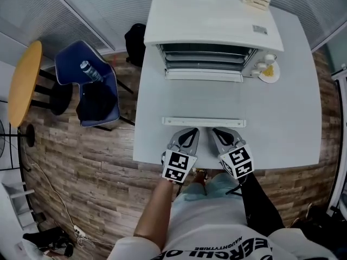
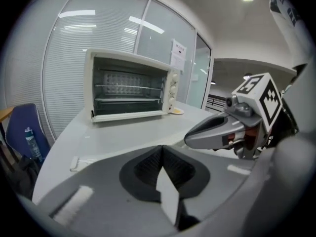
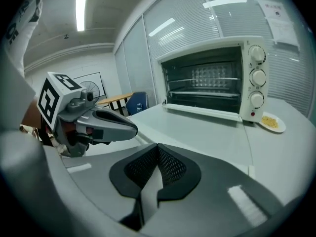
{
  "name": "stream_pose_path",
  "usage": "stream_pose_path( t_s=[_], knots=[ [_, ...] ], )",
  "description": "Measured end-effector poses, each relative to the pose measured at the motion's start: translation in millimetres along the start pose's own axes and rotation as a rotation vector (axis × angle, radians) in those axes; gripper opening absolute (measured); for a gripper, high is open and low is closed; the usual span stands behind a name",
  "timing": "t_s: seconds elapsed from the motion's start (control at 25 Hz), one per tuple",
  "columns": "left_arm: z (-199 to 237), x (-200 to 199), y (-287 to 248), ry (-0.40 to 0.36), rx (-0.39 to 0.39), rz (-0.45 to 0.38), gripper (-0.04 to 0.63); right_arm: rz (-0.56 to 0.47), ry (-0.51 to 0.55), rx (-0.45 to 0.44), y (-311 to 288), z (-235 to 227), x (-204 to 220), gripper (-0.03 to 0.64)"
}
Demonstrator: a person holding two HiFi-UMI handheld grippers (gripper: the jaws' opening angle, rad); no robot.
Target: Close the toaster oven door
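Head view, looking steeply down: a light grey rectangular tabletop (image 1: 287,118) carries a white metal toaster oven (image 1: 211,23) at its far side. The oven's drop-down glass door (image 1: 203,99) lies folded flat toward the person, and its white bar handle (image 1: 203,122) sits at the near edge, well apart from the open mouth, where wire racks show. Three cream round knobs (image 3: 256,78) run down the oven's right front. A small white plate of yellow crumbs (image 1: 269,72) sits just beside the oven's right corner.

Near the tabletop's front edge, the left hand-held gripper (image 1: 192,130) and the right hand-held gripper (image 1: 216,130) rest side by side, tips just short of the handle. Each has its jaws pressed together with nothing between them.

Left of the tabletop, a blue chair (image 1: 89,85) holding a clear plastic bottle (image 1: 91,72) stands on the wood-plank floor (image 1: 81,161).
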State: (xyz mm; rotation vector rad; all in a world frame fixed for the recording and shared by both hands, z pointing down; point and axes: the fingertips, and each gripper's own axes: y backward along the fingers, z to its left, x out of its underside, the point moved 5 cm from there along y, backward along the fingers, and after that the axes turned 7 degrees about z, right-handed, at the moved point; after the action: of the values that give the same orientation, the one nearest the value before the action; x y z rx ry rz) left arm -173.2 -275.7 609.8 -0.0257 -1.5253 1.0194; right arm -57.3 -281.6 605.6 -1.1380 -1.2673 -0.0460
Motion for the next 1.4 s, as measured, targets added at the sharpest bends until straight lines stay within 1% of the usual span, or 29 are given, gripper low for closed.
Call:
stream_pose_path(
  t_s=[0.08,0.2,0.32,0.4,0.48,0.68,0.88,1.0,1.12,1.4],
  knots=[
    [1.3,12.3,-6.2,0.011,0.0,0.04,0.057,0.045,-0.033,0.013,-6.1,-0.1,16.1,0.002],
    [5.4,27.4,-13.3,0.023,-0.025,0.095,0.057,0.081,-0.107,0.079,-8.0,-8.1,32.6,0.002],
    [15.3,29.8,-16.5,0.032,-0.068,0.099,0.057,0.07,-0.143,0.145,-10.7,-21.0,33.5,0.002],
    [21.1,26.1,-17.1,0.041,-0.101,0.08,0.057,0.057,-0.149,0.178,-10.5,-27.7,31.2,0.002],
    [23.2,21.8,-17.8,0.043,-0.118,0.062,0.057,0.036,-0.146,0.196,-8.2,-30.4,28.3,0.002],
    [22.7,2.1,-12.5,-0.001,-0.145,-0.01,0.057,-0.058,-0.116,0.232,5.3,-30.1,9.3,0.002],
    [24.3,-25.2,-2.2,-0.025,-0.171,-0.078,0.057,-0.143,-0.081,0.266,19.0,-31.1,-16.5,0.002],
    [26.6,-45.4,3.5,-0.025,-0.185,-0.122,0.057,-0.19,-0.063,0.275,26.3,-33.6,-35.3,0.002],
    [28.1,-62.0,5.6,-0.031,-0.194,-0.147,0.057,-0.214,-0.051,0.274,30.5,-38.0,-50.9,0.002],
    [31.0,-96.6,16.4,-0.08,-0.238,-0.21,0.057,-0.267,0.01,0.316,44.2,-43.4,-84.2,0.002]
  ],
)
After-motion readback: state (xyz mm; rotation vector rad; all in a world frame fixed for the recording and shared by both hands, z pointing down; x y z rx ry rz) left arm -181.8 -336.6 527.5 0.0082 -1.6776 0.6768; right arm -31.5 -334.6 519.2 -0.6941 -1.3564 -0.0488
